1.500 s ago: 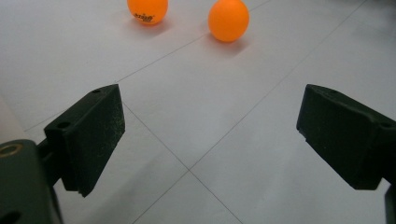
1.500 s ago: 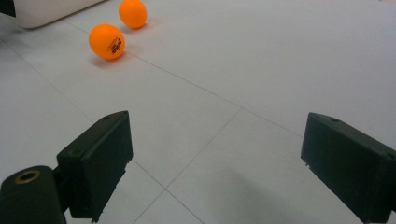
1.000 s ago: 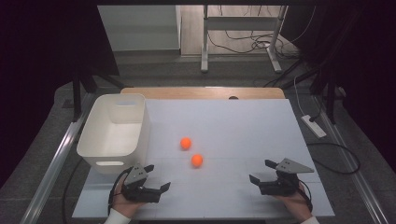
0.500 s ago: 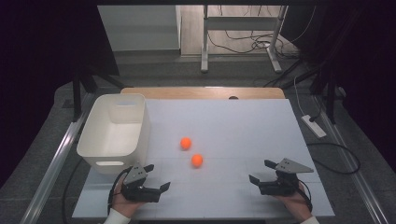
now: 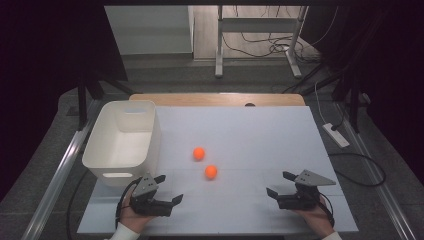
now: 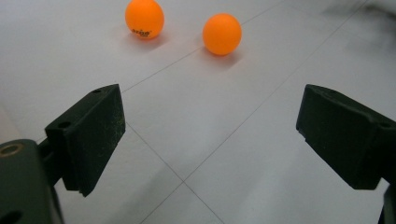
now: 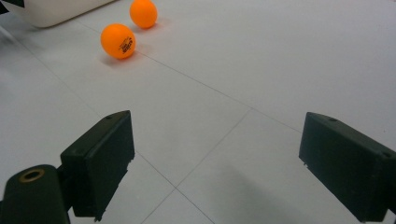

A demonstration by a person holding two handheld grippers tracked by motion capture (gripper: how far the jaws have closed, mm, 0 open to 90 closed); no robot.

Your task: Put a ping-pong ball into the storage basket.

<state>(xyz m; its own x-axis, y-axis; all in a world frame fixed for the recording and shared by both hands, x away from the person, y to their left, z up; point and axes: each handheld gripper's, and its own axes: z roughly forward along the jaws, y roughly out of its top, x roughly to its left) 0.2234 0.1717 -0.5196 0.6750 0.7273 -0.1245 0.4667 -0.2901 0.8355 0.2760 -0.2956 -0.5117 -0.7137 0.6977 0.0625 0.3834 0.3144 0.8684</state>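
My left black two-jaw gripper [image 5: 169,189] rests low at the near edge of the white table [image 5: 260,135], jaws spread wide and empty. My right black gripper [image 5: 277,184] sits likewise, gaping. Between them, farther out, lie two small orange balls [image 5: 211,171] [image 5: 199,153], near each other. A white plastic bin [image 5: 125,137] stands left.

In the left gripper view the right finger [image 6: 348,135] runs off the frame's right edge, and a dark smear at the upper right corner is too blurred to identify. The print on the nearer orange ball [image 7: 117,40] is too small to read (likewise in the left gripper view). In the high view both forearms are cut by the bottom edge, and the white bin [image 5: 100,145] hides its own floor behind its near wall.
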